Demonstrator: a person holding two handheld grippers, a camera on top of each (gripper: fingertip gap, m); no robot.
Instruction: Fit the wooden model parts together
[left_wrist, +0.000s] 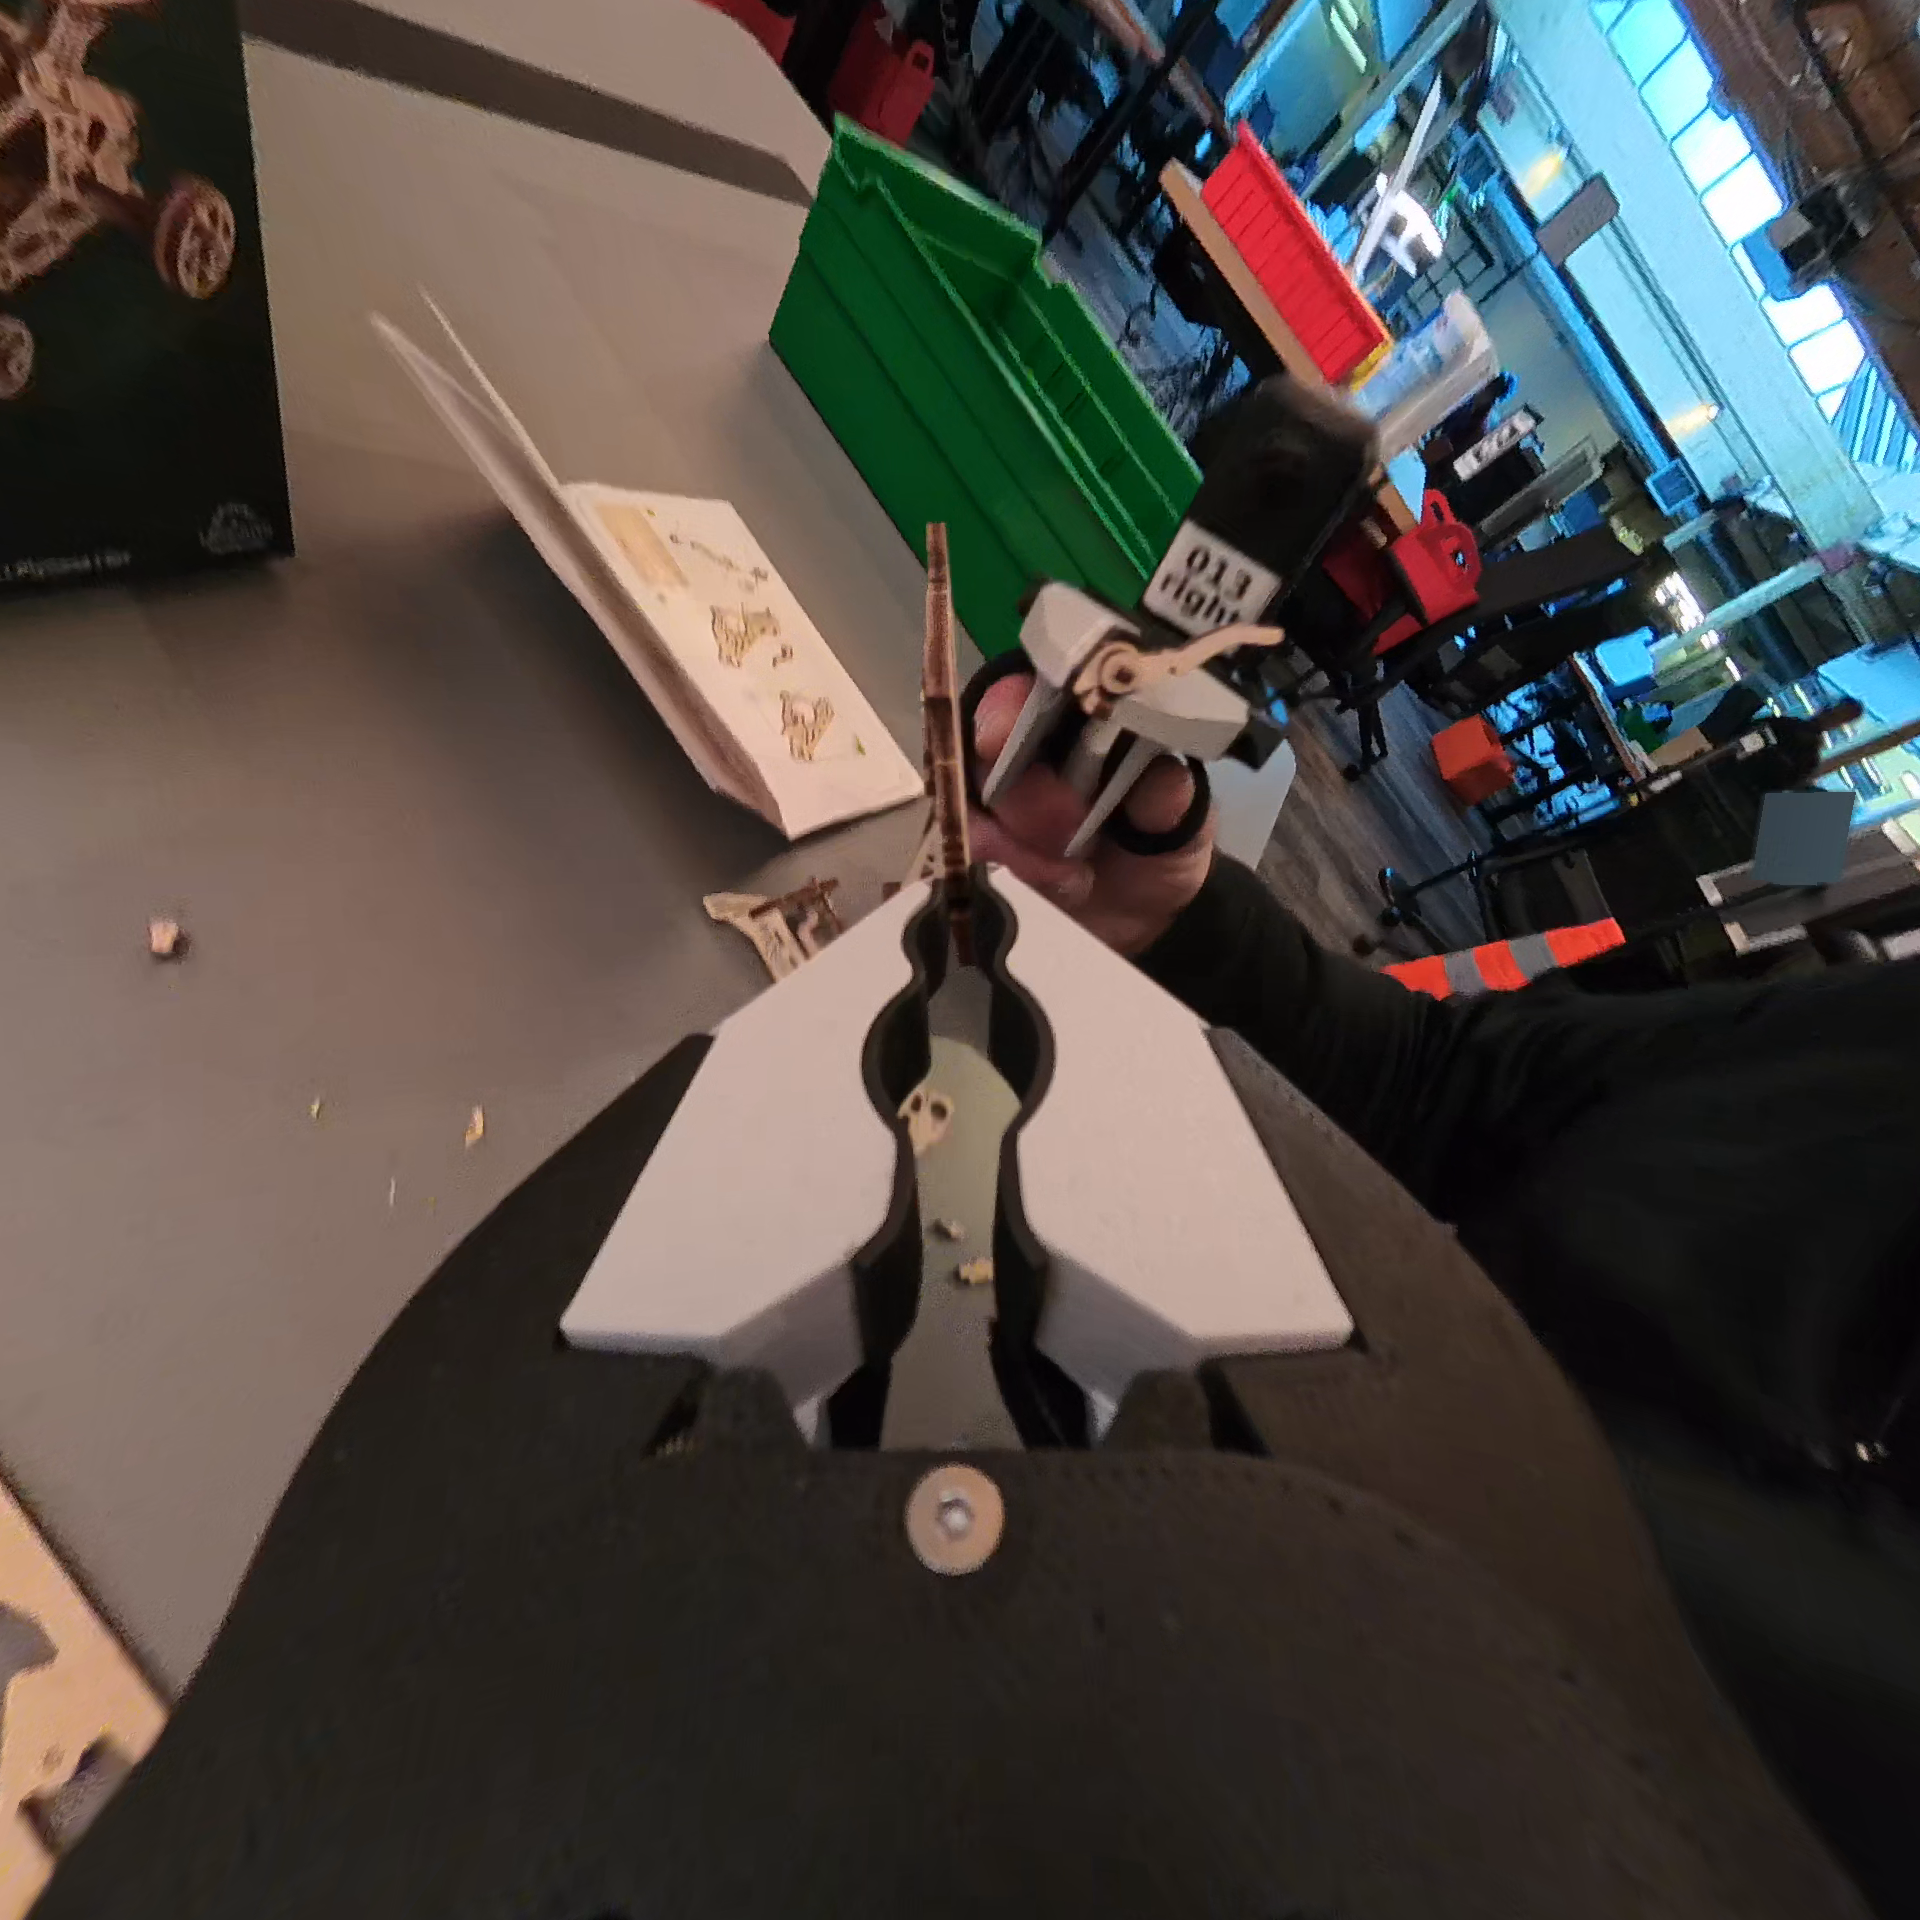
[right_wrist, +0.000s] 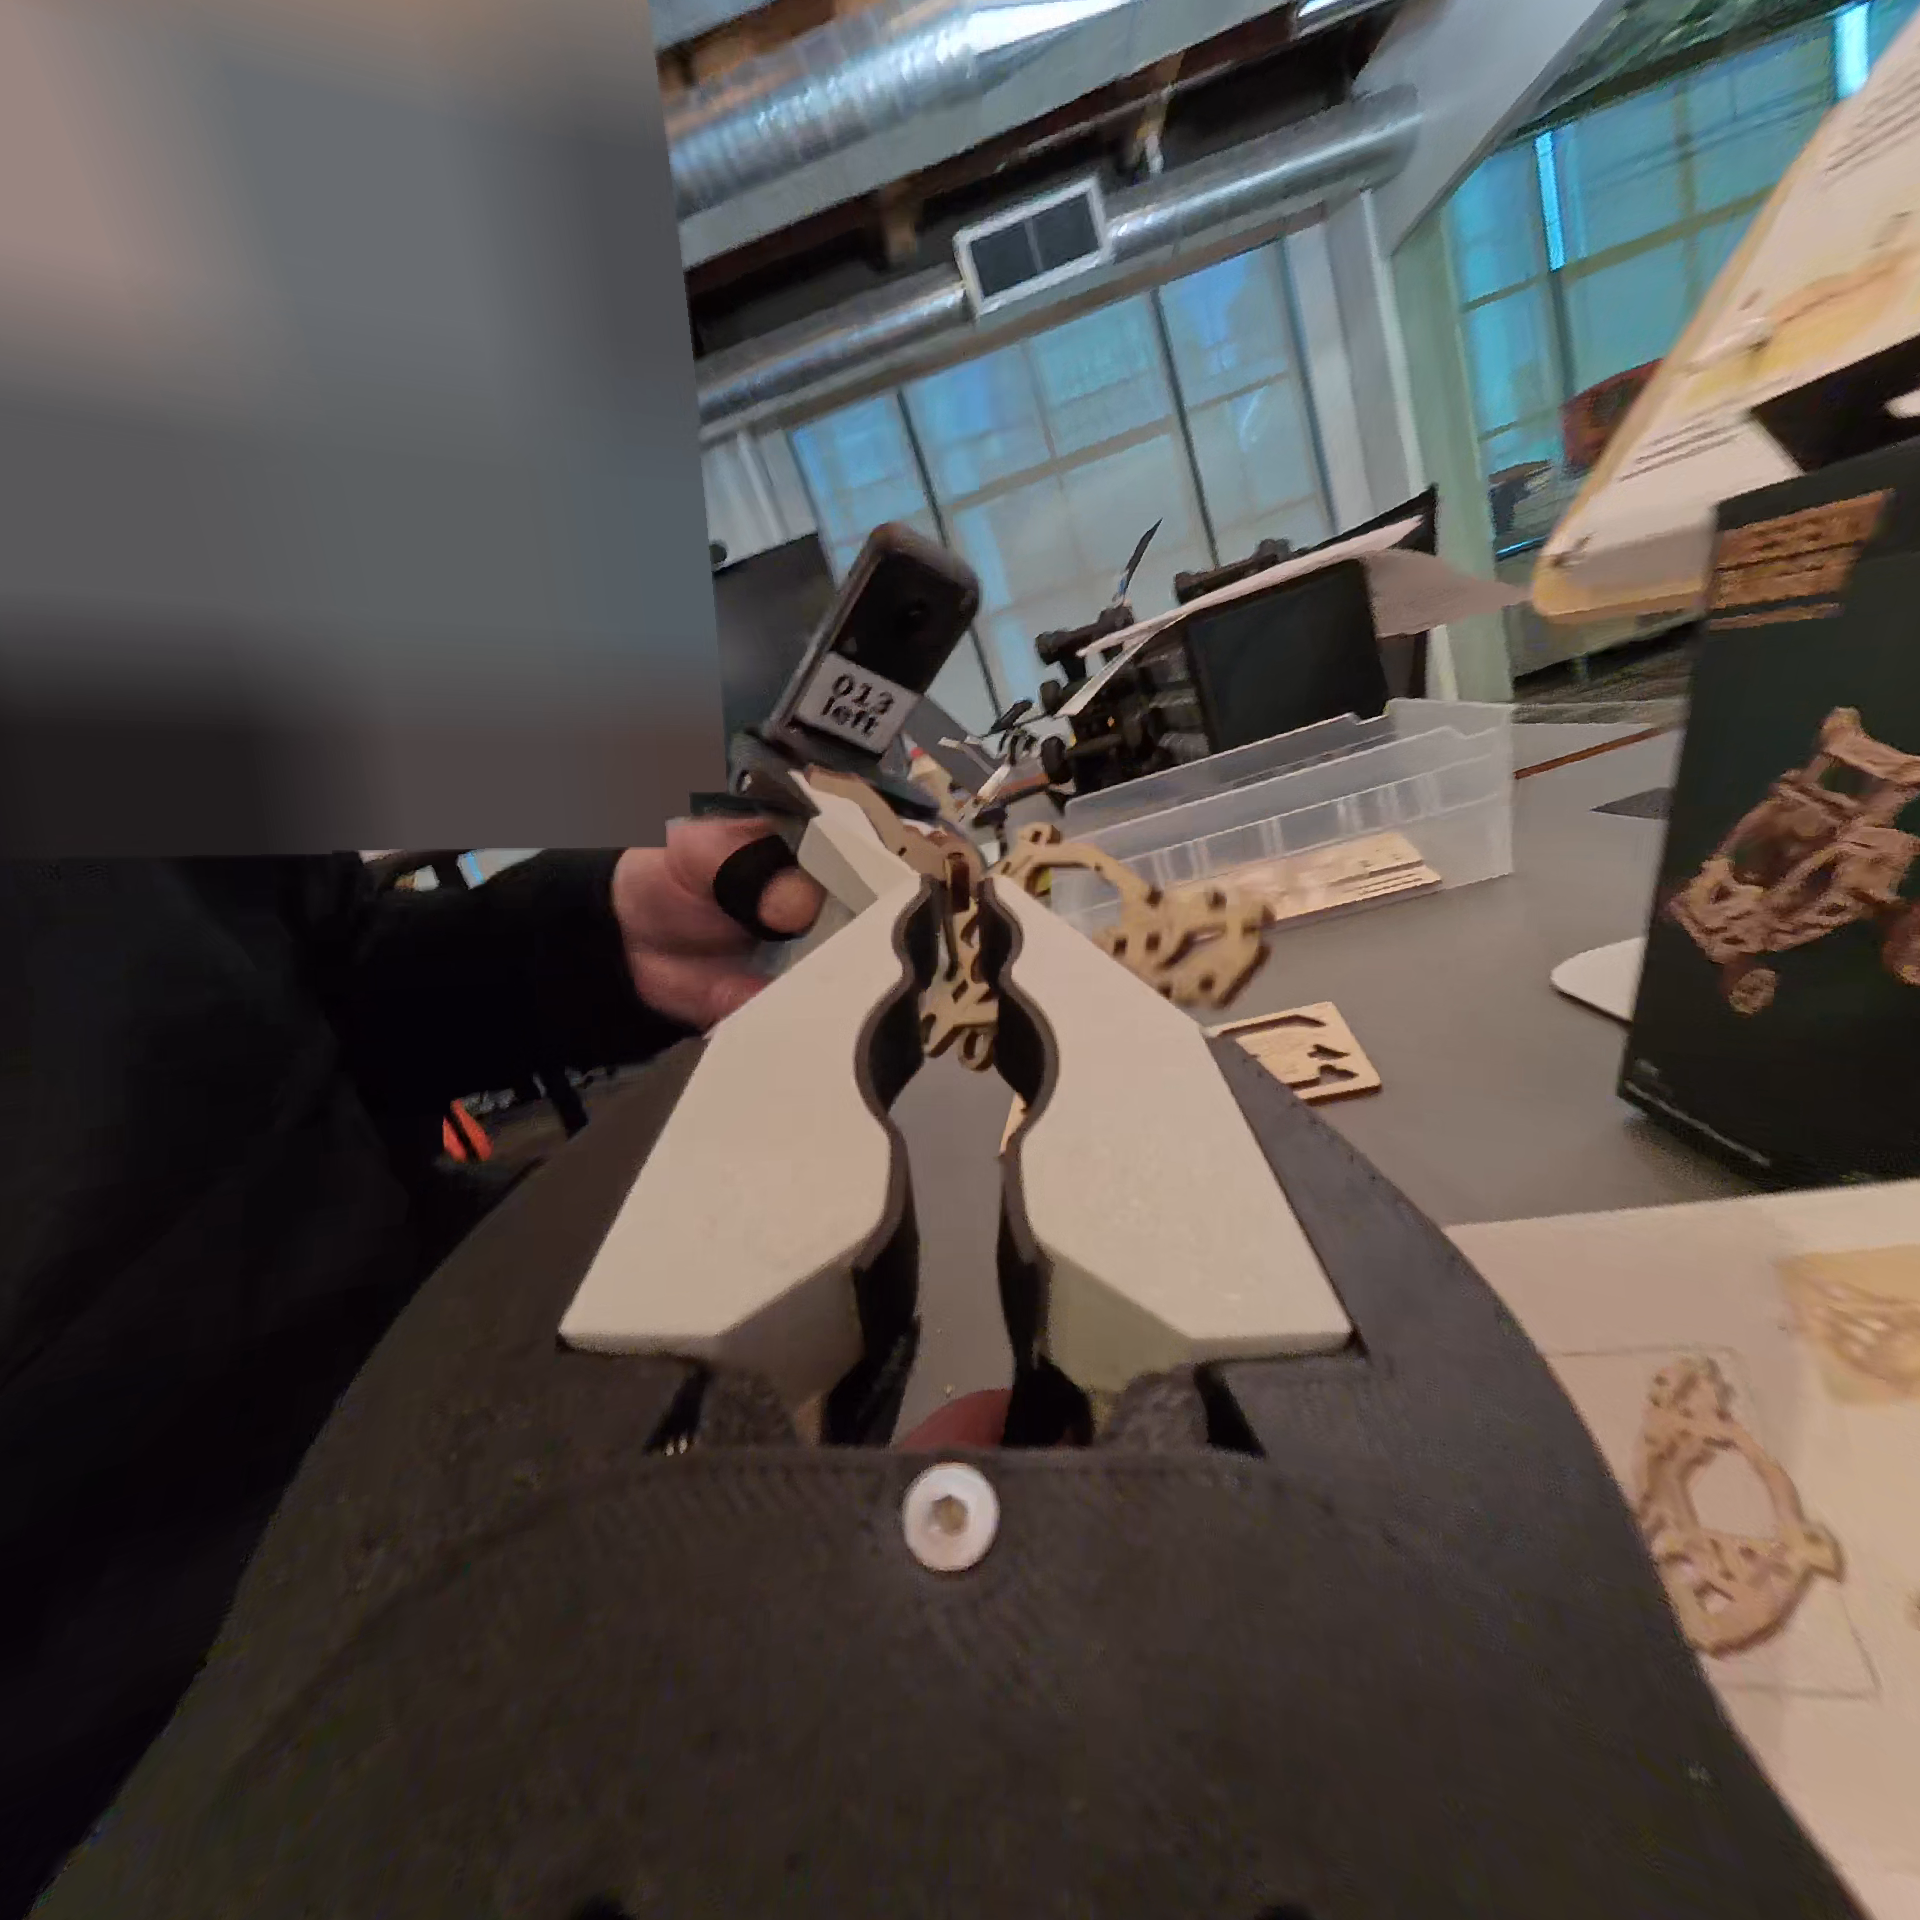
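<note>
In the left wrist view my left gripper (left_wrist: 961, 904) is shut on a thin flat wooden plate (left_wrist: 940, 707). I see the plate edge-on, standing up from the fingertips. In the right wrist view this plate (right_wrist: 1153, 925) shows as a perforated cut-out sticking out to the right of the left gripper (right_wrist: 904, 847). My right gripper (right_wrist: 956, 904) is shut on a small perforated wooden part (right_wrist: 961, 987), which sits between its pads with a dark pin at the top. The right gripper (left_wrist: 1101, 665) is held in the air just right of the plate, with a pale wooden lever (left_wrist: 1174, 655) showing at its front.
A grey table (left_wrist: 312, 779) carries an open instruction booklet (left_wrist: 727, 644), a dark model box (left_wrist: 135, 291), a green bin (left_wrist: 966, 395) and loose wooden bits (left_wrist: 774, 925). A clear tray (right_wrist: 1299, 821), a cut sheet piece (right_wrist: 1299, 1049) and part sheets (right_wrist: 1714, 1507) lie to the right. My hands' fingertips stand some 4 cm from each other.
</note>
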